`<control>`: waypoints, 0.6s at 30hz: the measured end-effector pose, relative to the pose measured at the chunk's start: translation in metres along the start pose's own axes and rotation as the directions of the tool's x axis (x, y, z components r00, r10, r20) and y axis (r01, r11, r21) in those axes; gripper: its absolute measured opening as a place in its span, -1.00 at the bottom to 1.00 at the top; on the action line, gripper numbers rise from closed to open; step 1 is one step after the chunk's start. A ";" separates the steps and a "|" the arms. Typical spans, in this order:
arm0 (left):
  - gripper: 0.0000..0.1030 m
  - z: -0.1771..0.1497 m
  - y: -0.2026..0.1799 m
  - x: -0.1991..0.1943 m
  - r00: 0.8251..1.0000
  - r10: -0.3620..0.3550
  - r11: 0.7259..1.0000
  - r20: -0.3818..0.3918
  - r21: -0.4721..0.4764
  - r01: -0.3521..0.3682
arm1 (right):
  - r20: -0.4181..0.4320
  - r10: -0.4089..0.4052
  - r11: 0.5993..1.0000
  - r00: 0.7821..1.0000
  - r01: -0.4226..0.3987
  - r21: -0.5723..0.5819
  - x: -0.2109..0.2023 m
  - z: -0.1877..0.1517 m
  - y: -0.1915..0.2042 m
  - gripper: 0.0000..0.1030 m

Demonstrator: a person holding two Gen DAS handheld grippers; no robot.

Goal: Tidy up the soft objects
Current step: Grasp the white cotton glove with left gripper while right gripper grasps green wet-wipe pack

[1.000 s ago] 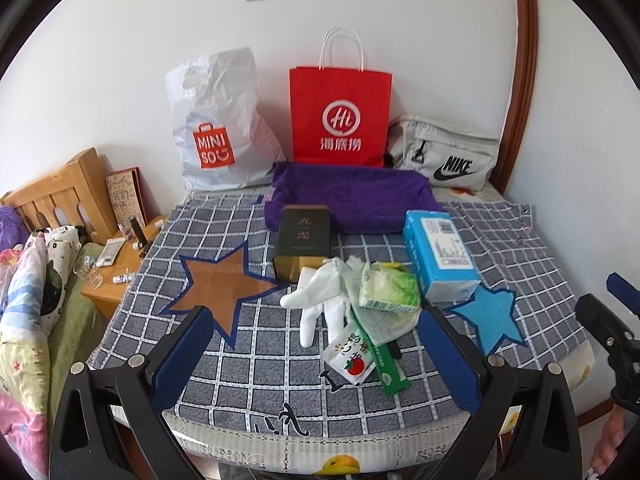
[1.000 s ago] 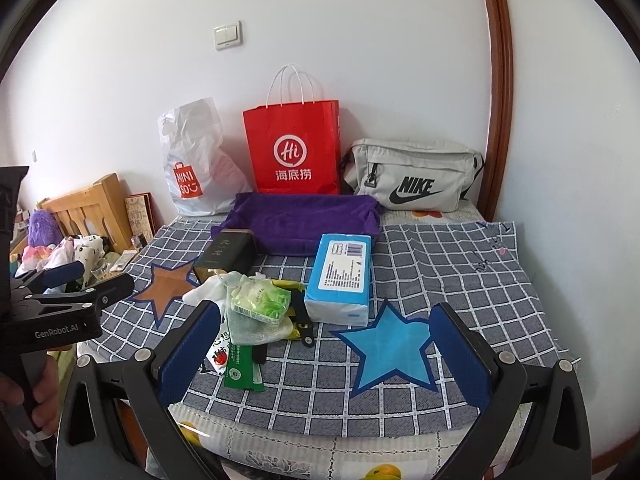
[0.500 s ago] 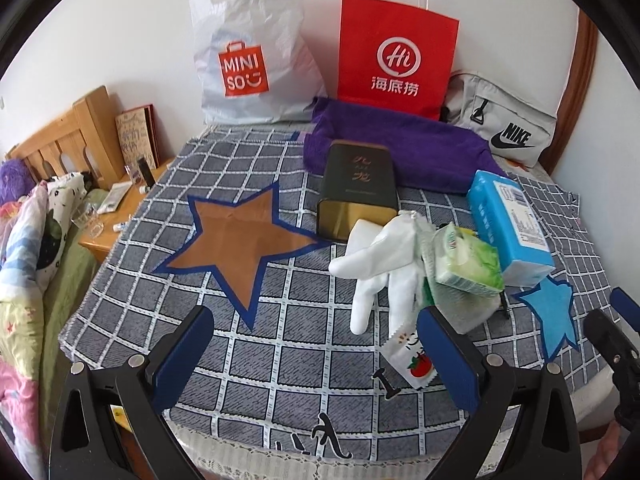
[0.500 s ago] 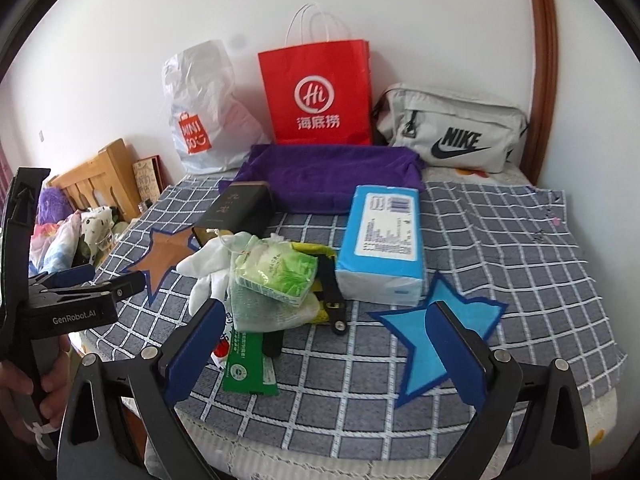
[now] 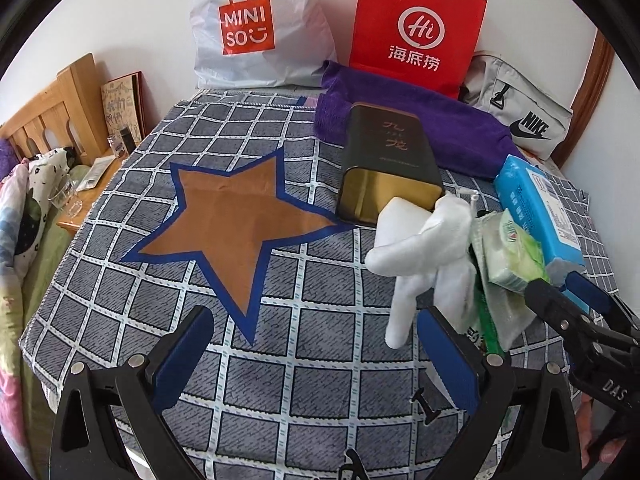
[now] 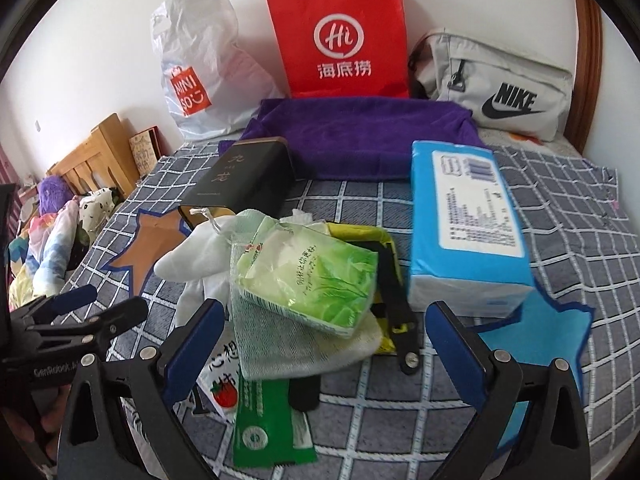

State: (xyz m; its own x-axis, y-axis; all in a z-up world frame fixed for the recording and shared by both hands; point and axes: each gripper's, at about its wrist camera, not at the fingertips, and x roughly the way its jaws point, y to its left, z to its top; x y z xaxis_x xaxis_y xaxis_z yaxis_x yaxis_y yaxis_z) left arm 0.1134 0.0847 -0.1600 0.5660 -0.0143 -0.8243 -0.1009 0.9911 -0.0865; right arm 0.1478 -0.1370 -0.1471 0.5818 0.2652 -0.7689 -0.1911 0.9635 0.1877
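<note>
A pile of soft things lies on the checked bed cover: a white glove, a green tissue pack in a mesh bag, and a blue tissue pack. A folded purple towel lies at the back. My left gripper is open and empty, low over the cover just left of the glove. My right gripper is open and empty, close in front of the green pack.
A dark tin box lies open-ended beside the glove. A brown star and a blue star mark the cover. A Miniso bag, red paper bag and Nike pouch stand against the wall. A black clip lies under the pile.
Both grippers have moved forward and down toward the pile. The left one now shows the brown star ahead; the right one has closed in on the green pack. Nothing has been grasped.
</note>
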 end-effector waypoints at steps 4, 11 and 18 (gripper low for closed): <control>0.98 0.001 0.003 0.007 1.000 -0.026 1.000 0.000 0.004 0.026 | -0.011 -0.020 1.000 1.000 0.020 0.011 0.015 0.003 0.006 0.94; 0.98 0.003 0.002 0.014 0.996 -0.083 0.997 0.012 0.003 0.083 | -0.009 -0.029 0.999 1.000 0.030 0.042 0.032 0.007 0.003 0.69; 0.98 0.008 -0.004 0.018 0.993 -0.109 0.994 0.036 -0.001 0.109 | 0.009 -0.011 1.000 1.000 0.011 0.000 0.015 0.005 0.002 0.56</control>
State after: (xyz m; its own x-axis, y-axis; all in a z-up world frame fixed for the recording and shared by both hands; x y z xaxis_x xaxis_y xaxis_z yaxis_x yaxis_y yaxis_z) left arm 0.1303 0.0820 -0.1696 0.6030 -0.1176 -0.7891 -0.0392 0.9835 -0.1766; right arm 0.1600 -0.1311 -0.1555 0.5910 0.2548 -0.7654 -0.1843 0.9664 0.1794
